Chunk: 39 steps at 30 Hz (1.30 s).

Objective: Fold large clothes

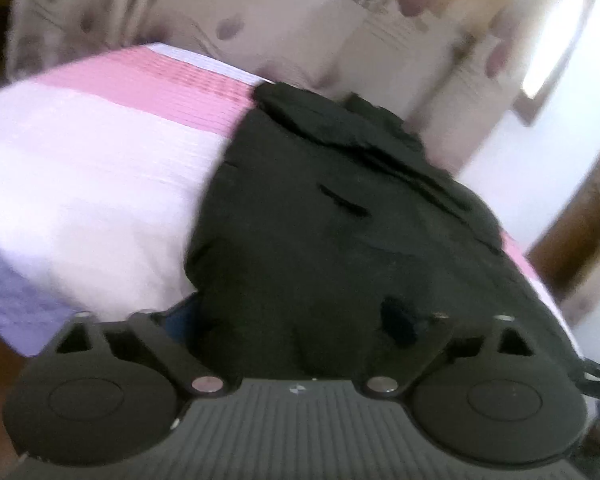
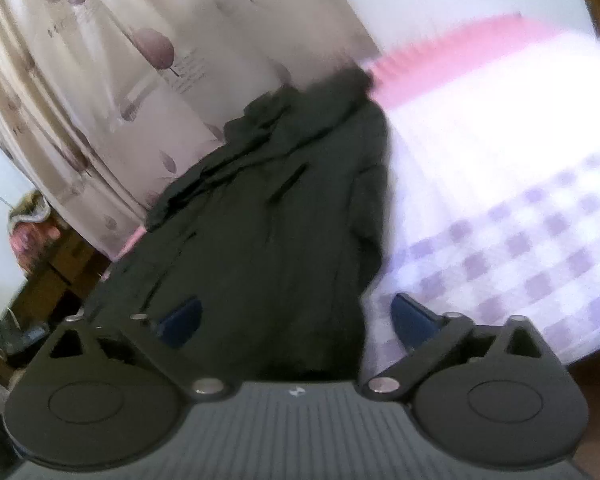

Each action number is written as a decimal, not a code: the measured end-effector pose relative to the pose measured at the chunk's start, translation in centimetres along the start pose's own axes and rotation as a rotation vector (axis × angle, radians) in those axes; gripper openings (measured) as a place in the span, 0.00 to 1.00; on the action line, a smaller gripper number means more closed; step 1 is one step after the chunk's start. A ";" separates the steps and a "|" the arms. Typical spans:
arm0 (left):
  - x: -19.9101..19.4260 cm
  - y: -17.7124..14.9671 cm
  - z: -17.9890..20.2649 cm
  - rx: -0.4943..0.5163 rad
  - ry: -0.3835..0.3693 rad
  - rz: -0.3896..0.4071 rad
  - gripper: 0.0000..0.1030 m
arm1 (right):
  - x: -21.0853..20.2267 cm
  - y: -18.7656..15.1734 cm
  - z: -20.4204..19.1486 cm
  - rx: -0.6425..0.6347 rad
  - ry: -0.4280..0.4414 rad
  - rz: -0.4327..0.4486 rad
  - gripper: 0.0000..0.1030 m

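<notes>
1. Hovering low over the near end of a dark coat (image 2: 268,216), the right gripper (image 2: 296,320) has its jaws spread wide; one blue pad (image 2: 182,320) sits over the dark cloth, the other blue pad (image 2: 412,322) over the bedsheet (image 2: 520,208). Nothing is pinched between them.
2. In the left wrist view, the left gripper (image 1: 300,320) also stands wide apart above the coat (image 1: 320,240). Its fingertips are mostly lost against the black fabric, and I cannot tell whether they touch it.
3. Lying flat on a bed, the coat has its long axis running away from both grippers, hem end nearest and bunched hood or collar (image 1: 340,128) farthest.
4. Covering the bed is a sheet in pale white, with a pink band at the far end and lilac checks nearer.
5. Behind the bed hangs a cream curtain (image 2: 112,80) printed with mauve leaf shapes.
6. Brown wooden furniture (image 2: 56,264) stands beside the curtain; bright daylight shows at a window (image 1: 560,52). Both views are blurred.
</notes>
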<state>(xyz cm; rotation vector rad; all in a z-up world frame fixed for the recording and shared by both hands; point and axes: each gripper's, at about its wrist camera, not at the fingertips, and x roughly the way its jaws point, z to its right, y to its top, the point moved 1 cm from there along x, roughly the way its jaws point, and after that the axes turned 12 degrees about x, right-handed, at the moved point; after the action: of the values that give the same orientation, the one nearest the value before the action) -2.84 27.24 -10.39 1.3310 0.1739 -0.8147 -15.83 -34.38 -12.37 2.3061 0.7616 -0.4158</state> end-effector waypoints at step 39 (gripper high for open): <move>-7.0 -0.2 3.3 -0.128 -0.235 0.153 0.11 | -4.9 1.5 -0.3 0.249 0.315 0.014 0.19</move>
<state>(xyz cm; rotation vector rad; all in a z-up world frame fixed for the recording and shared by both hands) -9.08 27.27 -5.75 1.1045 -0.0606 -0.8091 -18.62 -37.11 -9.09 2.6478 0.8854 -0.1463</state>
